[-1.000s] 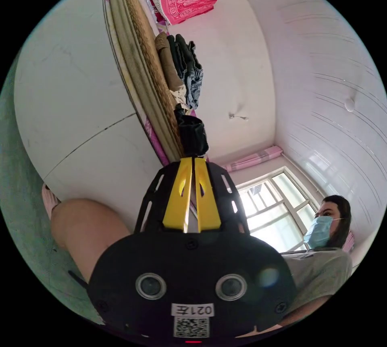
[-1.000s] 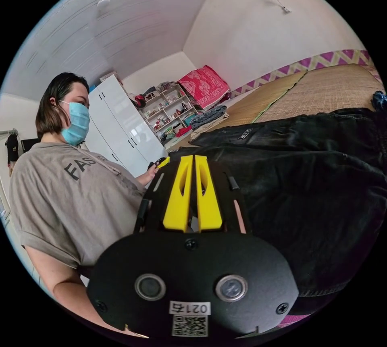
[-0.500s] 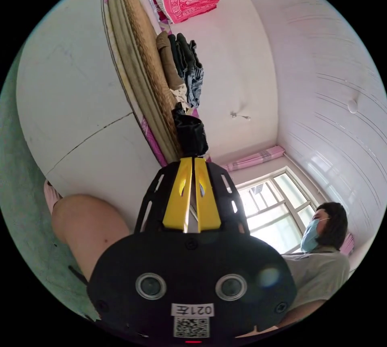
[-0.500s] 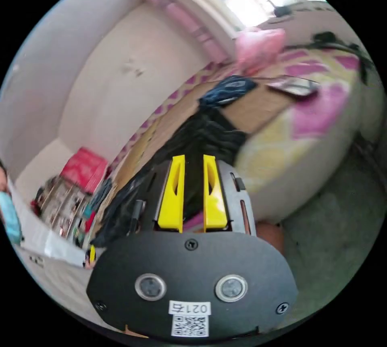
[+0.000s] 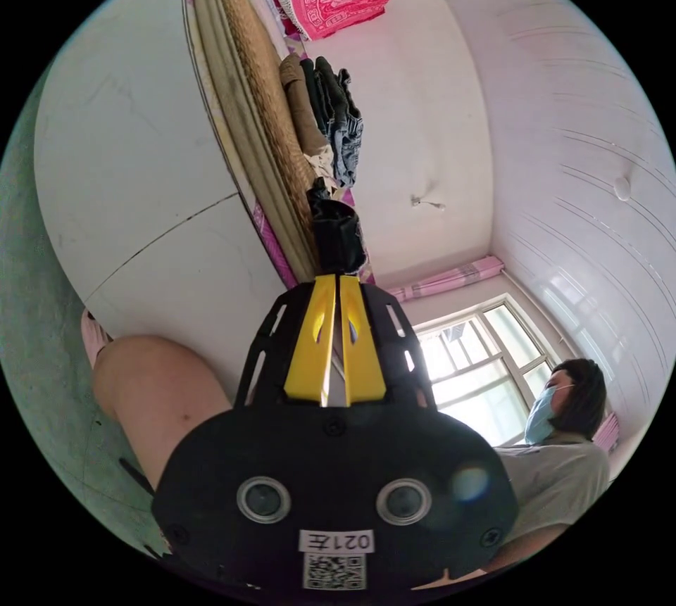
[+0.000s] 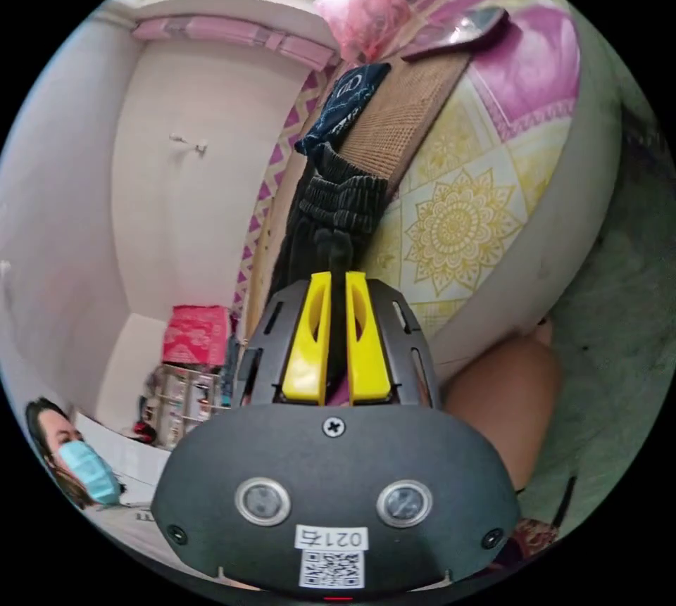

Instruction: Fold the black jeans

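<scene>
The bed (image 6: 493, 162) runs across the upper right of the right gripper view, its patterned sheet hanging over the side and a woven mat (image 6: 401, 113) lying on top. In the left gripper view the same bed (image 5: 141, 141) is seen edge-on, curving down the upper left, with a stack of folded clothes (image 5: 324, 120) on it near the top centre.

The black jeans (image 6: 338, 212) lie on the mat at the bed's near edge, centre frame in the right gripper view, one ribbed or gathered end hanging just over the side. In the left gripper view another end of the black jeans (image 5: 338, 240) bunches at the mattress edge, centre frame, directly above the yellow fingers.

The right gripper (image 6: 336, 279) has its fingers drawn almost together on a thin pinch of the dark cloth. The left gripper (image 5: 336, 282) likewise has its fingers nearly closed, the jeans' end sitting right at their tips; it looks like a grip, though the contact itself is hard to see.

The step appears to be taking hold of the garment at two ends before laying it out. To do it well, both pinches should catch the full thickness of denim, not a stray fold, and the two hands should lift evenly, keeping the cloth taut between them so it does not slide off the bed.
</scene>
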### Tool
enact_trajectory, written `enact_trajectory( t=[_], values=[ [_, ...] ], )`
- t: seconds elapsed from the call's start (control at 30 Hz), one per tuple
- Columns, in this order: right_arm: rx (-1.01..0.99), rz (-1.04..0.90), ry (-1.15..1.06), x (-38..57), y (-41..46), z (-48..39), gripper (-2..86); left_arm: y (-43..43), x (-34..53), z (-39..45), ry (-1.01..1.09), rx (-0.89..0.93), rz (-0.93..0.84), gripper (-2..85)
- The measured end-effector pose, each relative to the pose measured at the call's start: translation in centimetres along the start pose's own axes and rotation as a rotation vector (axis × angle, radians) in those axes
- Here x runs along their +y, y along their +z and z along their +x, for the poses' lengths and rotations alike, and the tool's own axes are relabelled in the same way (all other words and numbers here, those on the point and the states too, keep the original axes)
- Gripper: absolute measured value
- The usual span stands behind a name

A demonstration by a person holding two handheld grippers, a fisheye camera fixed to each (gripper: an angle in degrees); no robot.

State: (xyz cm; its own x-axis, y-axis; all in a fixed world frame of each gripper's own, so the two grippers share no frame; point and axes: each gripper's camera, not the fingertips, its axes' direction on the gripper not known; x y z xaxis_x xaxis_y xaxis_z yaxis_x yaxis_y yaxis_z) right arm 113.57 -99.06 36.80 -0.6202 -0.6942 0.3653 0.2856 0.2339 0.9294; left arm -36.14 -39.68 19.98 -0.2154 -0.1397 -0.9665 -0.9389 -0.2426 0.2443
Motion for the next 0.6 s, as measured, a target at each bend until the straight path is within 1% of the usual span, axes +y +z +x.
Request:
enact_trajectory(
  t=[0.07, 0.1, 0.2, 0.27, 0.3, 0.4, 0.47, 0.5, 0.57, 0.6],
  values=[
    [-0.142, -0.003, 0.102, -0.2, -0.7, 4.0, 1.4, 0.7, -0.1, 0.0, -0.009, -0.001, -0.005, -1.0],
    [-0.160, -0.009, 0.103, -0.3, -1.0, 4.3, 1.2, 1.0, -0.1, 0.1, -0.016, -0.001, -0.008, -1.0],
    [-0.207, -0.014, 0.059, -0.7, -2.9, 3.1, 0.4, 2.4, -1.0, 2.9, -0.028, -0.055, -0.029, -1.0],
    [-0.281, -0.002, 0.037, -1.8, -3.6, 1.1, 0.2, 4.3, -2.7, 7.2, -0.009, -0.170, -0.072, -0.9],
    [-0.293, -0.006, 0.030, -2.3, -3.5, 0.3, 0.1, 4.9, -3.3, 8.3, 0.001, -0.188, -0.080, -0.9],
    [-0.303, -0.038, -0.038, -5.7, -1.4, -5.1, 0.1, 8.7, -6.7, 14.1, 0.077, -0.256, -0.127, -1.0],
    [-0.290, -0.061, -0.102, -9.3, 1.5, -10.5, 0.1, 13.1, -10.2, 17.8, 0.148, -0.326, -0.170, -1.0],
    [-0.283, -0.067, -0.119, -10.3, 2.5, -11.9, 0.1, 14.4, -11.3, 18.4, 0.165, -0.350, -0.182, -1.0],
    [-0.252, -0.098, -0.172, -14.5, 7.8, -16.7, 0.1, 20.4, -15.5, 18.6, 0.168, -0.401, -0.219, -1.0],
    [-0.243, -0.107, -0.175, -15.6, 9.5, -17.6, 0.1, 22.1, -16.6, 18.3, 0.161, -0.411, -0.230, -1.0]
  ],
)
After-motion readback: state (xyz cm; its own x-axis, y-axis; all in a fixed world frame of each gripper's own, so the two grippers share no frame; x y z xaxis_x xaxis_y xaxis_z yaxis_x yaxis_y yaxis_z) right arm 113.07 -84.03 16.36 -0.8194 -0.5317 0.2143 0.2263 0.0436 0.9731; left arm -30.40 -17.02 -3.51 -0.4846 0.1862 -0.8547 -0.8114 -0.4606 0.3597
